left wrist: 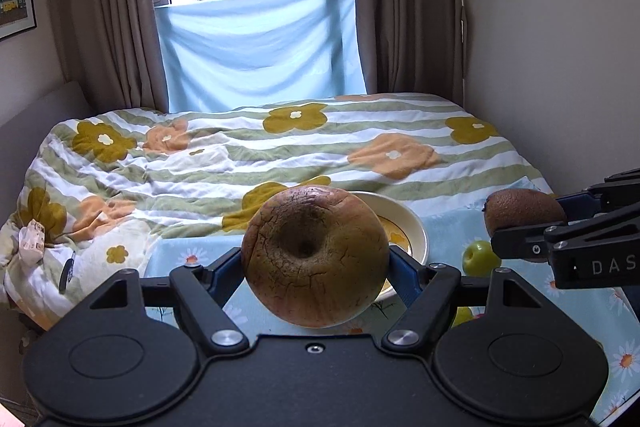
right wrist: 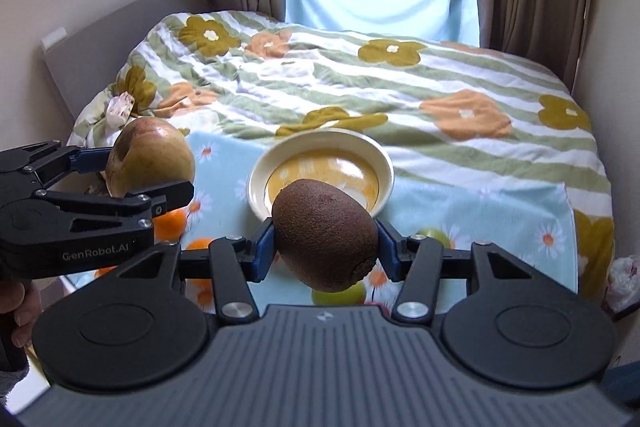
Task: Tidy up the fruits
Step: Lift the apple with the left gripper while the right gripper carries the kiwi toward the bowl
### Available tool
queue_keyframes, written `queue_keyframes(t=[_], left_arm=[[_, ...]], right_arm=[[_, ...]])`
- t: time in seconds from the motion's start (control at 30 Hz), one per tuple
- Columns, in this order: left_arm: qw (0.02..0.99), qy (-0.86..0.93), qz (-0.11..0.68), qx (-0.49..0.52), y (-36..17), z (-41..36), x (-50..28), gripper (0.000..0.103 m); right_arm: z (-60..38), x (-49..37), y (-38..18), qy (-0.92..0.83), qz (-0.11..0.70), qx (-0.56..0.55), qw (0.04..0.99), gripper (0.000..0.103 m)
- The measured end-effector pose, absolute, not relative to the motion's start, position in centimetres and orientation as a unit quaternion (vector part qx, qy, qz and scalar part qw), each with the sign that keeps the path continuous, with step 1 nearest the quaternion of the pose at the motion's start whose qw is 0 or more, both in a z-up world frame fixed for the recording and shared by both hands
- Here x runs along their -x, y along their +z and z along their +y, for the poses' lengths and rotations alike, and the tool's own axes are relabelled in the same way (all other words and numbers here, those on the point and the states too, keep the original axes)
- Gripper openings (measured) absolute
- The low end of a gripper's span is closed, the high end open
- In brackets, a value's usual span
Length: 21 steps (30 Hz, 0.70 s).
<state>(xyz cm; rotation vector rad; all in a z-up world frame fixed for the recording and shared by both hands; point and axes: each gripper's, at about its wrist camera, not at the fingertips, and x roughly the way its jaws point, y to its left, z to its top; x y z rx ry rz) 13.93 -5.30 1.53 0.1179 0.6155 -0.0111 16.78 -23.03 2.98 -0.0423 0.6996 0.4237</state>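
My left gripper (left wrist: 316, 263) is shut on a brownish-green apple (left wrist: 316, 255), held above the table; it also shows in the right wrist view (right wrist: 150, 157). My right gripper (right wrist: 326, 239) is shut on a brown kiwi (right wrist: 326, 235), held just in front of the cream bowl (right wrist: 382, 155); the kiwi also shows in the left wrist view (left wrist: 520, 207). The bowl (left wrist: 416, 223) looks empty. A green apple (left wrist: 478, 257) lies on the daisy cloth to the right of the bowl. Oranges (right wrist: 170, 223) lie on the left under the left gripper.
A light-blue daisy tablecloth (right wrist: 500, 211) covers the table. Behind it is a bed with a striped flower quilt (right wrist: 400, 83). Curtains and a window are at the back, walls on both sides. Another green fruit (right wrist: 344, 293) lies under the kiwi.
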Motion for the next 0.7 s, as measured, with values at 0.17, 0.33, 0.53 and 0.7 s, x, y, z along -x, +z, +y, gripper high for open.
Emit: queue_keyframes(t=[0.17,0.33,0.53,0.7], left_arm=[[0.948,-0.026,0.311,-0.065,1.3,-3.8,-18.0,0.079],[0.94,-0.042,0.332,-0.067,-0.3,-2.8,-22.7,0.079],[0.926,-0.067,0.363,-0.082,-3.1,-2.6,-28.4,0.079],[0.909,-0.087,0.396,-0.097,-5.8,-3.4,-32.3,0.079]], right_arm=[[-21.4,-20.8,3.3,0.188,0.343,0.006,0.92,0.067],[-20.1,-25.7,2.0,0.167,0.357,-0.009,0.919,0.067],[-19.2,-31.1,-0.1,0.147,0.374,-0.015,0.915,0.067],[-18.7,-34.4,-1.9,0.132,0.39,-0.015,0.911,0.067]])
